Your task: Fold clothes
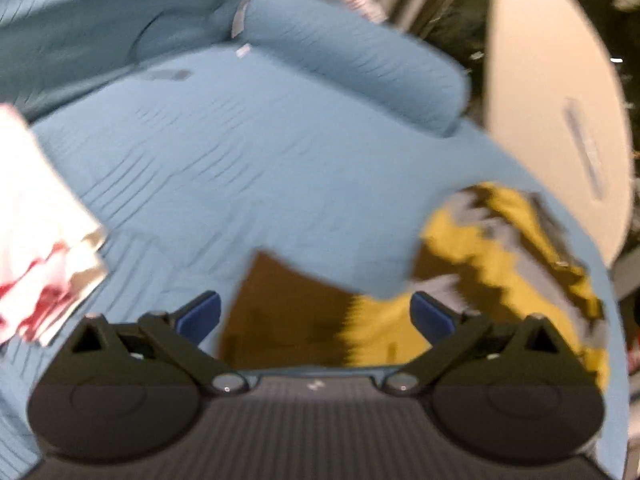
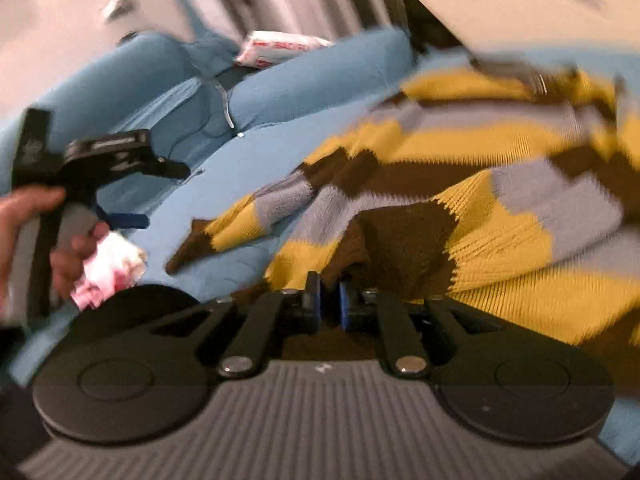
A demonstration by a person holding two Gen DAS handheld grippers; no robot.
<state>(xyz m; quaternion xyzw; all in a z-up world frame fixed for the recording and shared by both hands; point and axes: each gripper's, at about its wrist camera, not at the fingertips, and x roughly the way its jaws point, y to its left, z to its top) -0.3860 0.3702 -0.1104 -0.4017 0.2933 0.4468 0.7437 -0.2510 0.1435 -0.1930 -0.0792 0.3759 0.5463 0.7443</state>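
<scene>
Now the right tool pinches the striped sweater's brown edge.

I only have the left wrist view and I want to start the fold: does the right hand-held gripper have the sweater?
Observer: Yes. The right hand-held gripper is pinched shut on a brown patch of the striped sweater.
Operator: Where is my left one relative to it?
Observer: The left hand-held gripper is off to the side over the blue bedding, clear of the sweater.
Operator: What's the nearest part to grab?
Observer: One sleeve lies stretched toward it, with a brown cuff.
</scene>
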